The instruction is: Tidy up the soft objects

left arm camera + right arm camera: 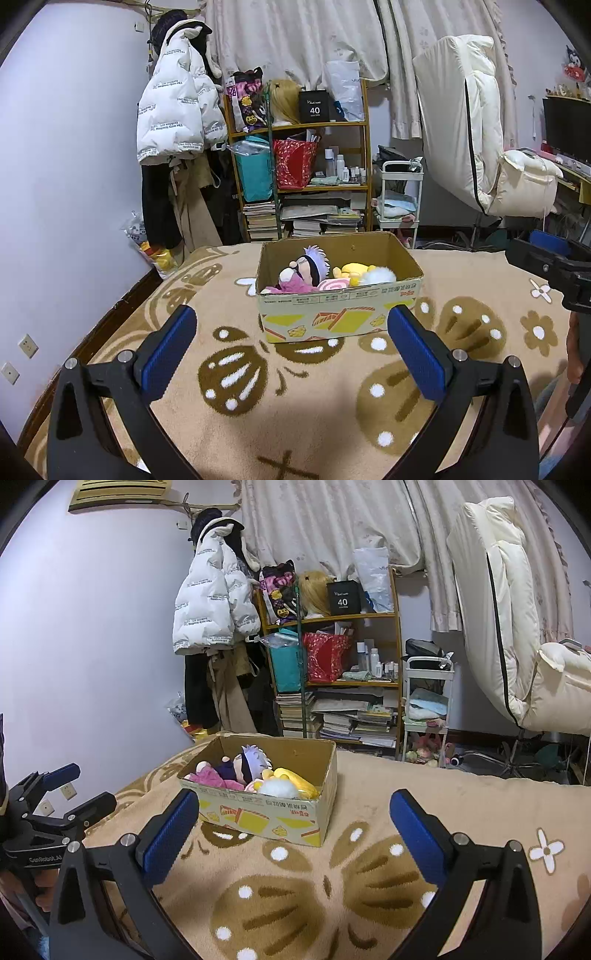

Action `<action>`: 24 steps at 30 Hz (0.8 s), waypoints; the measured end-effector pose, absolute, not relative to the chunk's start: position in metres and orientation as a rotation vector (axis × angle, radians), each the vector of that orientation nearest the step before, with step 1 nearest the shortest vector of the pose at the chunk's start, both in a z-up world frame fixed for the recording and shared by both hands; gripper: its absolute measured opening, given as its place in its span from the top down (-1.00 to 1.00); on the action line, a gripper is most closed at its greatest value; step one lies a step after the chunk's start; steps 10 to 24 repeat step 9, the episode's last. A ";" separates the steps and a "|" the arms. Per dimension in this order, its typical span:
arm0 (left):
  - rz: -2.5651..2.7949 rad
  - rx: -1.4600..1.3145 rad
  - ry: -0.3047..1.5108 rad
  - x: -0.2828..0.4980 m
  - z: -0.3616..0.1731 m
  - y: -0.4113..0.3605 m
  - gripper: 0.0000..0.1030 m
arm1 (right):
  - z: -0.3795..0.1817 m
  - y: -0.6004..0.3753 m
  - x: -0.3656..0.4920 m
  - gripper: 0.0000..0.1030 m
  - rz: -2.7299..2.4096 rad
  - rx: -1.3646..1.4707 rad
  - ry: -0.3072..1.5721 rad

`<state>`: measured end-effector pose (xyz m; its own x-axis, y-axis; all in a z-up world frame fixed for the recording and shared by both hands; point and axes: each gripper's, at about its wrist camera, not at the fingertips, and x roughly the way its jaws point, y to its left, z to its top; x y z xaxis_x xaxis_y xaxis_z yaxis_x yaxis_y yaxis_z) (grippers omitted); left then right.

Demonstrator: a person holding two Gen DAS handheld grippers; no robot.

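Observation:
A cardboard box [332, 317] [266, 818] stands on the beige patterned blanket [295, 417] [369, 886]. Inside lie several plush toys: a doll with pale purple hair [312, 264] [251, 760], a pink plush [291, 286] [212, 775], a yellow plush [354, 271] [299, 779] and a white fluffy one [378, 275] [277, 786]. My left gripper [293, 325] hovers open in front of the box, holding nothing. My right gripper [293, 812] is open too, to the box's right front, with nothing between its pads. Each gripper shows at the edge of the other's view.
Behind the bed stand a cluttered wooden shelf [299, 125] [332, 618], a hanging white puffer jacket [177, 107] [210, 602], a small white cart [400, 195] and a cream reclining chair [480, 147] [517, 627]. A wall runs along the left.

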<state>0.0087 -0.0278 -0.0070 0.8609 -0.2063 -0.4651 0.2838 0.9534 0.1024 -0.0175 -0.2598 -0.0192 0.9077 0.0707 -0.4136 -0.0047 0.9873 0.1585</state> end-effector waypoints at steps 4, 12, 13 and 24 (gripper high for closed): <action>-0.257 0.168 0.470 0.009 -0.007 -0.028 -0.99 | -0.019 -0.261 -0.017 -1.00 0.043 0.154 0.431; -0.253 0.163 0.476 0.010 -0.008 -0.026 -0.99 | -0.019 -0.260 -0.017 -1.00 0.039 0.153 0.431; -0.253 0.163 0.476 0.010 -0.008 -0.026 -0.99 | -0.019 -0.260 -0.017 -1.00 0.039 0.153 0.431; -0.253 0.163 0.476 0.010 -0.008 -0.026 -0.99 | -0.019 -0.260 -0.017 -1.00 0.039 0.153 0.431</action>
